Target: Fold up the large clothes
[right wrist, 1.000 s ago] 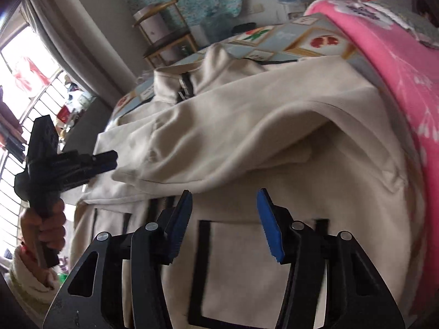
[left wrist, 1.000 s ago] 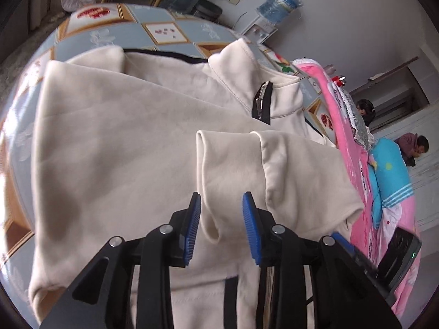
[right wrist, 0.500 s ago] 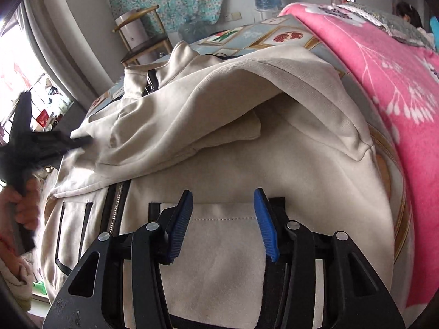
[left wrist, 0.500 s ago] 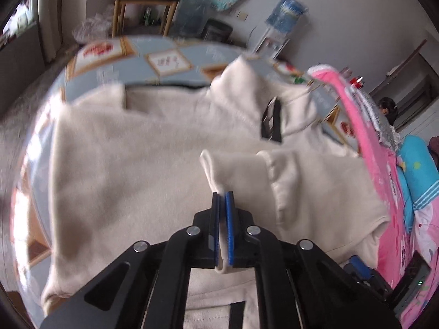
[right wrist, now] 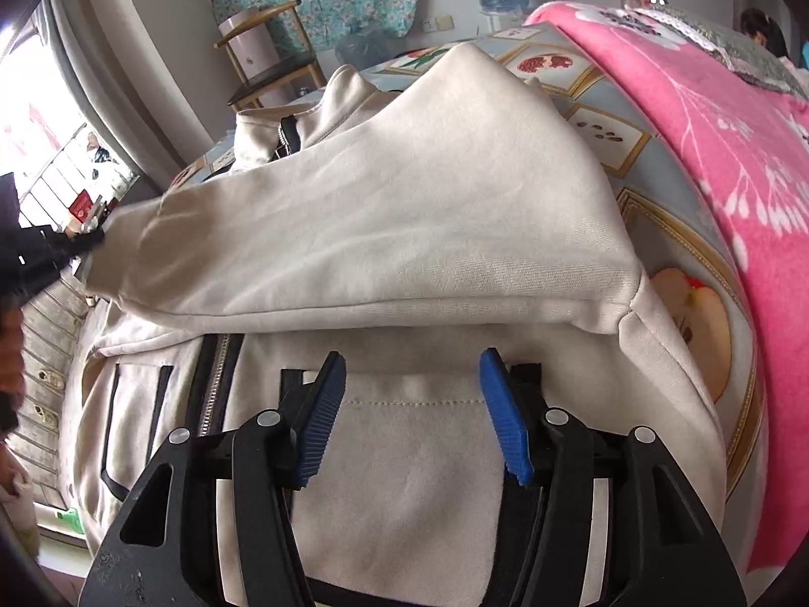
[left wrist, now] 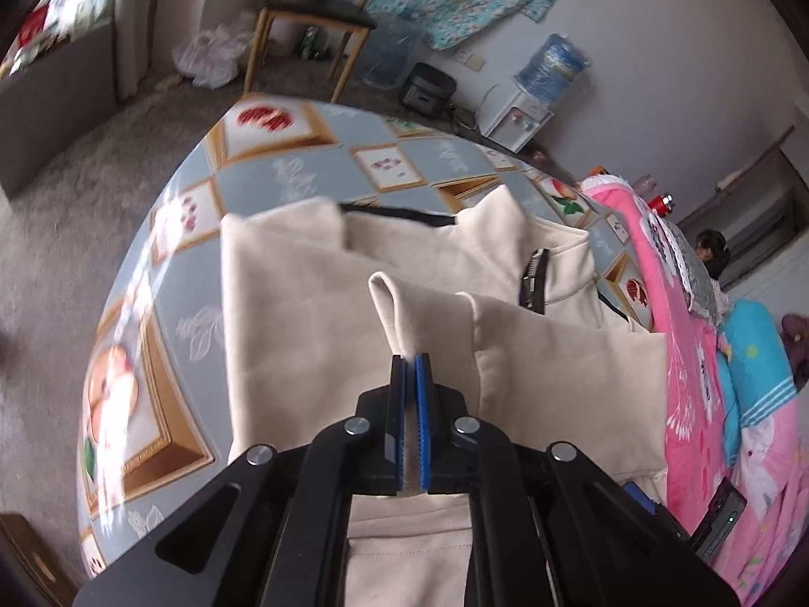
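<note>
A cream zip jacket (left wrist: 303, 313) with black trim lies spread on the patterned bed cover (left wrist: 283, 172). My left gripper (left wrist: 410, 364) is shut on the cuff of its sleeve (left wrist: 394, 313) and holds it lifted above the jacket body. In the right wrist view the sleeve (right wrist: 404, 232) stretches taut across the jacket toward the left gripper (right wrist: 86, 243) at the left edge. My right gripper (right wrist: 412, 379) is open and empty, low over the jacket's pocket panel (right wrist: 404, 455).
A pink blanket (right wrist: 708, 116) lies along the right side of the bed. A wooden chair (left wrist: 308, 25) and a water dispenser (left wrist: 526, 96) stand by the far wall. A person (left wrist: 710, 253) sits at the far right. Grey floor lies left of the bed.
My left gripper closed on the sleeve cuff and lifted it up and toward the left, drawing the sleeve taut. My right gripper stayed open and moved a little closer over the pocket.
</note>
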The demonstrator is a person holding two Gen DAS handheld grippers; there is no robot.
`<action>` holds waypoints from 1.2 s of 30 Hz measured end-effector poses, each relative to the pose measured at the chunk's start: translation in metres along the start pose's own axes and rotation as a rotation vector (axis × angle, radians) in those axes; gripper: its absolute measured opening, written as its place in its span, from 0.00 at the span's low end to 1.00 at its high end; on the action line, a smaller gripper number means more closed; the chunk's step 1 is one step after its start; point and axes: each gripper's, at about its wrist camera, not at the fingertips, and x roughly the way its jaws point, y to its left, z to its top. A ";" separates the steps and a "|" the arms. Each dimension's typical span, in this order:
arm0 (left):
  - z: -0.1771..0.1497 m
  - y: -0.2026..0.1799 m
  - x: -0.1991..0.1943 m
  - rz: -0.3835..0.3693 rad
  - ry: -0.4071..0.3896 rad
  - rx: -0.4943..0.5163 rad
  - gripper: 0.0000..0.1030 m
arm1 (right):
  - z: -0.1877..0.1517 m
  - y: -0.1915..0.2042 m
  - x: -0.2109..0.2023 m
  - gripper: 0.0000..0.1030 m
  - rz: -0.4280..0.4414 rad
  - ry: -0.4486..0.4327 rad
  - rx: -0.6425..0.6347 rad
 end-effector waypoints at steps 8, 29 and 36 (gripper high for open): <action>-0.015 0.036 0.016 0.051 0.052 -0.040 0.04 | -0.002 0.013 -0.016 0.60 0.053 0.055 -0.083; -0.027 0.046 0.011 0.154 0.013 0.023 0.04 | 0.186 -0.115 0.057 0.62 0.070 0.133 0.355; -0.025 0.039 0.002 0.183 -0.045 0.068 0.02 | 0.191 -0.103 0.055 0.04 -0.025 0.003 0.228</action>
